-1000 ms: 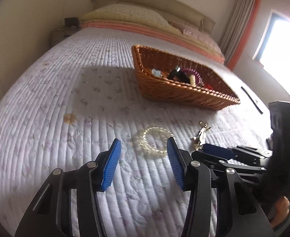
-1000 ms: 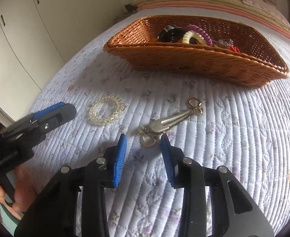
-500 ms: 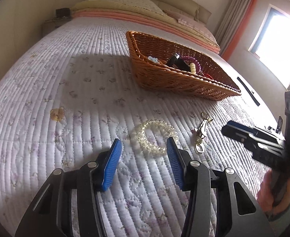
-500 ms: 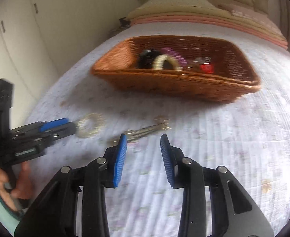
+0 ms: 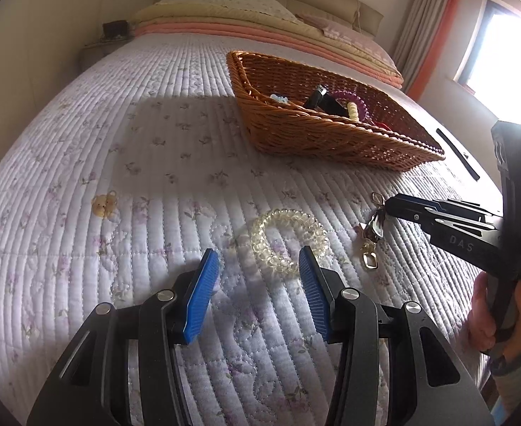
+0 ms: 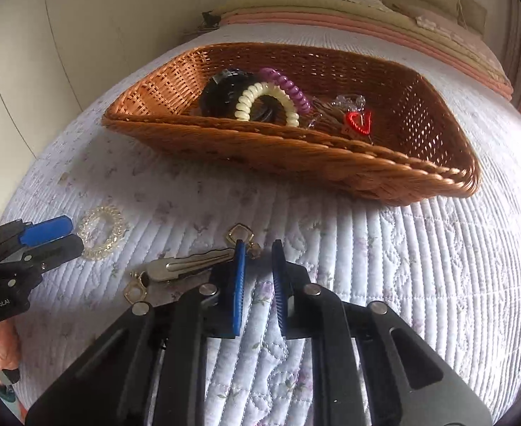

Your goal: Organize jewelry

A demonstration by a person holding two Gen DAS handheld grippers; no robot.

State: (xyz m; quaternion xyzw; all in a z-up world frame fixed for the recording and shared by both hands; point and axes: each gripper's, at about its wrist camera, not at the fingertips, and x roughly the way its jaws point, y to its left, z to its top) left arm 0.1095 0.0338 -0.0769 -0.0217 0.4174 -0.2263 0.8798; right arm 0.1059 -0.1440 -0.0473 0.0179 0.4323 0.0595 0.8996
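A clear spiral hair tie (image 5: 288, 241) lies on the quilted bed just ahead of my open, empty left gripper (image 5: 258, 277); it also shows in the right wrist view (image 6: 100, 231). A silver hair clip with gold rings (image 6: 186, 265) lies to its right, also in the left wrist view (image 5: 372, 229). My right gripper (image 6: 258, 248) is low over the quilt, open and narrowed, its left pad at the clip's right end, nothing held. The wicker basket (image 6: 295, 149) beyond holds black, cream, purple and red accessories; it also shows in the left wrist view (image 5: 331, 135).
A small yellow ornament (image 5: 103, 205) lies on the quilt at the left. A black strip (image 5: 457, 154) lies right of the basket. Pillows and folded blankets (image 5: 260, 17) are at the bed's head. White wardrobes (image 6: 65, 53) stand left.
My right gripper has come down and forward to the hair clip's end and its jaws have narrowed. My left gripper has closed in slightly on the clear hair tie.
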